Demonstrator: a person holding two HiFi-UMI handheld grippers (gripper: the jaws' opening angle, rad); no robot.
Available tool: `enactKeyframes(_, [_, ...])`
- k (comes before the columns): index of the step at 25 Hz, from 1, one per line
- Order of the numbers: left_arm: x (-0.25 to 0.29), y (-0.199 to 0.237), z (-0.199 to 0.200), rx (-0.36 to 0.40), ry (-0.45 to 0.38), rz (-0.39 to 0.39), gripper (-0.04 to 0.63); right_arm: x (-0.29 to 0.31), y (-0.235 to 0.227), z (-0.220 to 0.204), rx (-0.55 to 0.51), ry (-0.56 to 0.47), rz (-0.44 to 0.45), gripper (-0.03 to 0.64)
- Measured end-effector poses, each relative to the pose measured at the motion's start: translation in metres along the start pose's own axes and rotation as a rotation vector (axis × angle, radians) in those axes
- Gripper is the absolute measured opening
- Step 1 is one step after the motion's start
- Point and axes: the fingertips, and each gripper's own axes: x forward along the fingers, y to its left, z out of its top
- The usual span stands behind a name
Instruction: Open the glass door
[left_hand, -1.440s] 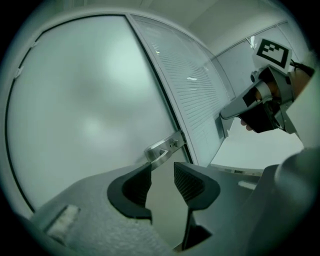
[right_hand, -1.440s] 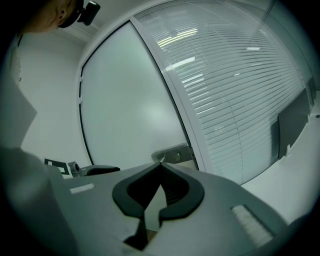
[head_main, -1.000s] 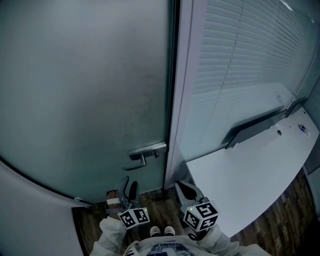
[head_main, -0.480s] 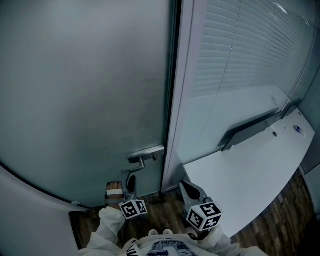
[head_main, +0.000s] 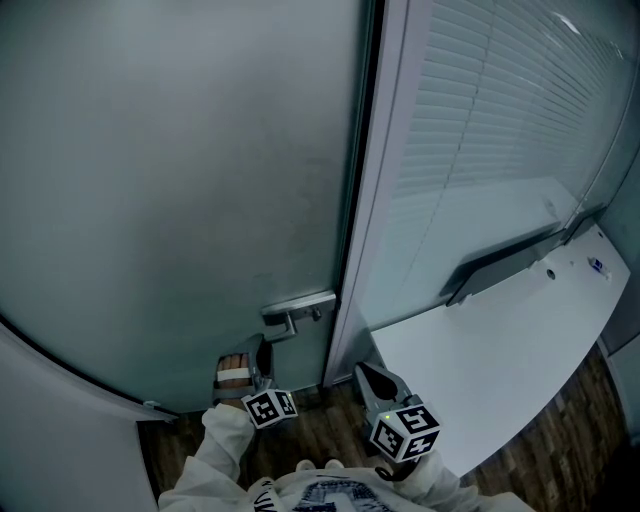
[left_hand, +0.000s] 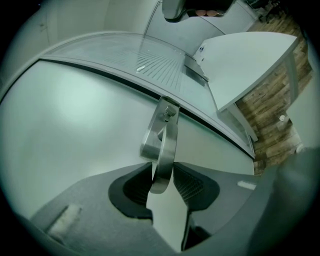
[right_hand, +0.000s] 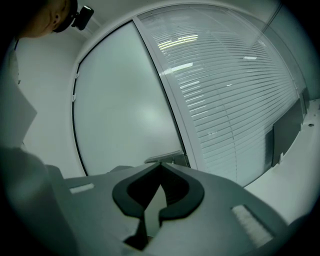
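The frosted glass door (head_main: 180, 180) stands shut against its pale frame (head_main: 385, 200). Its steel lever handle (head_main: 298, 305) juts out near the frame, low in the head view. My left gripper (head_main: 262, 352) reaches up to the lever's free end. In the left gripper view the handle (left_hand: 162, 150) runs between the closing jaws of the left gripper (left_hand: 162, 176), and both pads meet its sides. My right gripper (head_main: 366, 376) hangs back beside the frame, shut and holding nothing. From the right gripper (right_hand: 161, 164) the handle (right_hand: 165, 159) shows just beyond the tips.
A glass wall with white blinds (head_main: 500, 100) runs right of the frame. A white desk (head_main: 500, 340) with a dark bar-shaped object (head_main: 500, 262) fills the right side. Dark wood floor (head_main: 320, 425) lies underfoot. A curved white wall edge (head_main: 60, 400) closes the left.
My left gripper has moved forward and to the left toward the door, reaching the lever's end, and its jaws have narrowed around it. The right gripper has stayed put.
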Motion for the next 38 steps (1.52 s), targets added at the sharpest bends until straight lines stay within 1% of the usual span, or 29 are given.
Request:
enactKeyframes(1, [-0.001,0.003,0.0,0.0,0.001,0.001,0.135,0.0,0.001,0.0,0.002,0.003,0.001,0.005])
enactKeyframes(6, [-0.003,0.003,-0.001,-0.001,0.001,0.004,0.132,-0.001,0.004,-0.005,0.007,0.011,0.0,0.005])
enactKeyframes(10, [-0.004,0.003,-0.001,-0.037,-0.007,0.021,0.129,-0.002,0.006,-0.011,0.015,0.024,-0.001,0.005])
enactKeyframes(16, [-0.003,0.006,-0.001,-0.125,-0.016,0.06,0.135,-0.002,0.014,-0.019,0.016,0.059,0.015,0.005])
enactKeyframes(19, [0.001,-0.002,-0.003,-0.2,-0.017,0.079,0.133,-0.005,0.011,-0.025,0.022,0.076,0.012,0.005])
enactKeyframes(21, [0.001,-0.002,-0.004,-0.255,-0.012,0.102,0.133,-0.008,0.013,-0.022,0.022,0.083,0.015,0.005])
enactKeyframes(23, [0.004,-0.006,-0.006,-0.316,-0.004,0.106,0.13,-0.013,0.016,-0.019,0.02,0.09,0.017,0.005])
enactKeyframes(26, [0.0,-0.012,-0.009,-0.364,-0.006,0.097,0.13,-0.02,0.019,-0.022,0.022,0.101,0.014,0.005])
enactKeyframes(30, [-0.008,-0.011,-0.005,-0.368,-0.013,0.101,0.13,-0.027,0.013,-0.025,0.031,0.108,0.003,0.005])
enactKeyframes(32, [-0.012,-0.013,-0.004,-0.357,-0.012,0.101,0.13,-0.027,0.011,-0.025,0.039,0.108,0.001,0.005])
enactKeyframes(36, [-0.024,-0.015,-0.002,-0.341,-0.012,0.098,0.13,-0.03,0.014,-0.025,0.048,0.107,0.01,0.005])
enactKeyframes(38, [-0.032,-0.018,-0.001,-0.345,-0.013,0.095,0.13,-0.032,0.017,-0.027,0.052,0.107,0.017,0.005])
